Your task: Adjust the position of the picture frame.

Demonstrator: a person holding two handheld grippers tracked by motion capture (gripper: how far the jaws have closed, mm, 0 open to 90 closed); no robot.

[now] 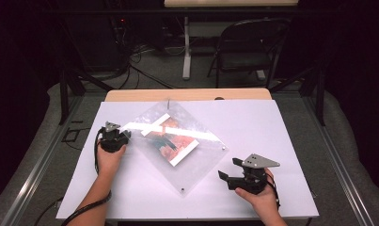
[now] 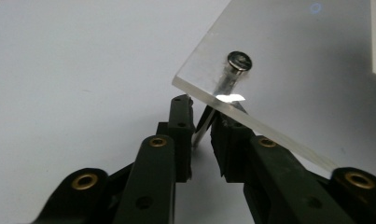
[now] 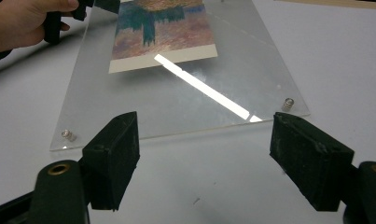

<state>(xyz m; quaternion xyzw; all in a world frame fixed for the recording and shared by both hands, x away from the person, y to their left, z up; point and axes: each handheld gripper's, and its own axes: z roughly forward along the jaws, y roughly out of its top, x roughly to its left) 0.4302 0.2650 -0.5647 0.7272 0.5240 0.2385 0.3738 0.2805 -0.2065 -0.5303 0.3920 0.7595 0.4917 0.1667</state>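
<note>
Fingers [image 2: 182, 128] of the left gripper [image 1: 114, 137] close on a metal post [image 2: 205, 125] under the clear panel's [image 1: 196, 160] corner.
Right gripper [image 1: 230, 175] fingers stand wide apart, holding nothing, near the panel's edge on the white surface [image 1: 281, 141]; the picture [image 1: 170, 140] beneath is blurred by glare, the post's foot hidden.

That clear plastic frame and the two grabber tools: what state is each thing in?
Clear frame: flat on the white sheet, standing on corner pins.
Picture: inside the frame, face up.
Corner pin: between the left fingers.
Left gripper: closed on that pin.
Right gripper: open, holding nothing, short of the frame.
</note>
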